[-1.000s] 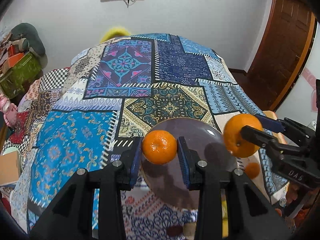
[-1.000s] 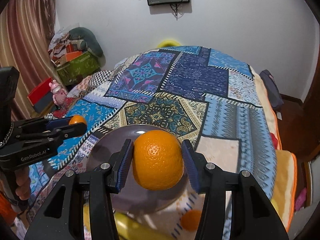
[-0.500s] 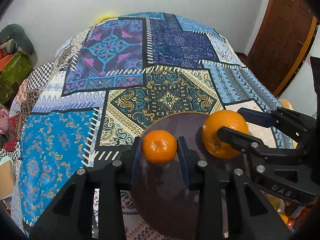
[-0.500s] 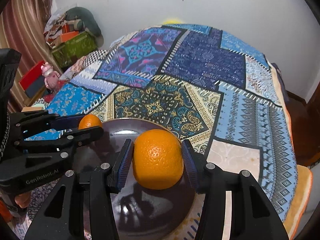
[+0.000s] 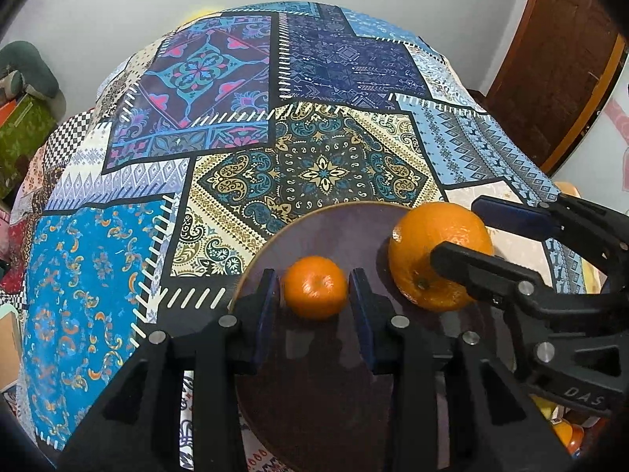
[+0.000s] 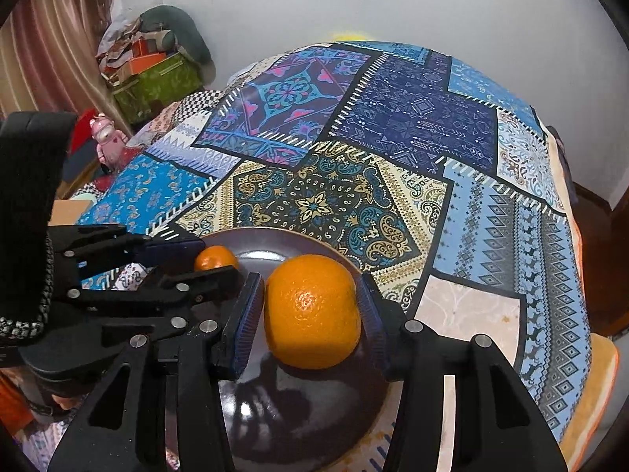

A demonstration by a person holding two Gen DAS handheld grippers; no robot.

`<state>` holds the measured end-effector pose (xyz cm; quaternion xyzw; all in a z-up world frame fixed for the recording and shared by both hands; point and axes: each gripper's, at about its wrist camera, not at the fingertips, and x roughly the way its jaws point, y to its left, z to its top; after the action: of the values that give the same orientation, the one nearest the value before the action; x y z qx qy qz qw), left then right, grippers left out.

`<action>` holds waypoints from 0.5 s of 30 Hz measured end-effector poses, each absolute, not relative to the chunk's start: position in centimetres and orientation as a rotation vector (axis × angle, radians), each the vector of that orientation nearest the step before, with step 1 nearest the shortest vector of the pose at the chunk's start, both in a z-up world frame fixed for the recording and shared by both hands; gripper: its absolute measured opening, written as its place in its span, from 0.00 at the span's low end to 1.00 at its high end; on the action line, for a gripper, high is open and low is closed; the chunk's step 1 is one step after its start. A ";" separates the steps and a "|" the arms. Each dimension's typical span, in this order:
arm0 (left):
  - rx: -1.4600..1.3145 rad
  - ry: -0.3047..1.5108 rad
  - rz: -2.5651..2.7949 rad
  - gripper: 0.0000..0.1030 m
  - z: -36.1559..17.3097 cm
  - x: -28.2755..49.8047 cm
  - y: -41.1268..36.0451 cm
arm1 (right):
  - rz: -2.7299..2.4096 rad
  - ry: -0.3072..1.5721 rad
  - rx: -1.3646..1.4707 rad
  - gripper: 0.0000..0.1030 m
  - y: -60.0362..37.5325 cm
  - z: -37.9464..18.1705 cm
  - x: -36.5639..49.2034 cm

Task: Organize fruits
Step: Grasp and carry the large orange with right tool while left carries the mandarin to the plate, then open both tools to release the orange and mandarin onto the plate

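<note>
A dark purple plate lies on the patterned bedspread; it also shows in the right wrist view. A small orange rests on the plate between the fingers of my left gripper, with small gaps on both sides. A large orange sits on the plate between the fingers of my right gripper, with narrow gaps at the pads. The large orange and right gripper show in the left wrist view. The small orange and left gripper show in the right wrist view.
The patchwork bedspread covers the bed ahead. A wooden door stands at the right. Boxes and clutter pile up at the far left by a curtain. More fruit lies low at the right.
Both grippers came down to the plate with their oranges. Both jaws have widened, so gaps now show beside each orange, and the fruits rest on the plate.
</note>
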<state>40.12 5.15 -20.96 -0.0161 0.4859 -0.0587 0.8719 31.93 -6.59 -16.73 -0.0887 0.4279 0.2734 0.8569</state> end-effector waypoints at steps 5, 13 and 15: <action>-0.042 0.998 -0.121 0.42 -20.0 39.3 5.3 | 0.578 0.891 -0.194 0.45 -6.8 -16.2 31.2; -0.027 0.918 -0.113 0.42 -16.0 35.5 5.6 | 0.562 0.811 -0.196 0.49 -8.0 -13.1 28.2; -0.021 0.891 -0.115 0.42 -14.5 34.1 5.6 | 0.555 0.786 -0.196 0.50 -8.5 -12.2 27.2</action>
<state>34.06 5.58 -14.53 -0.0101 0.4305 -0.0554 0.9008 27.25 -8.48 -12.17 -0.0940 0.3775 0.2665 0.8818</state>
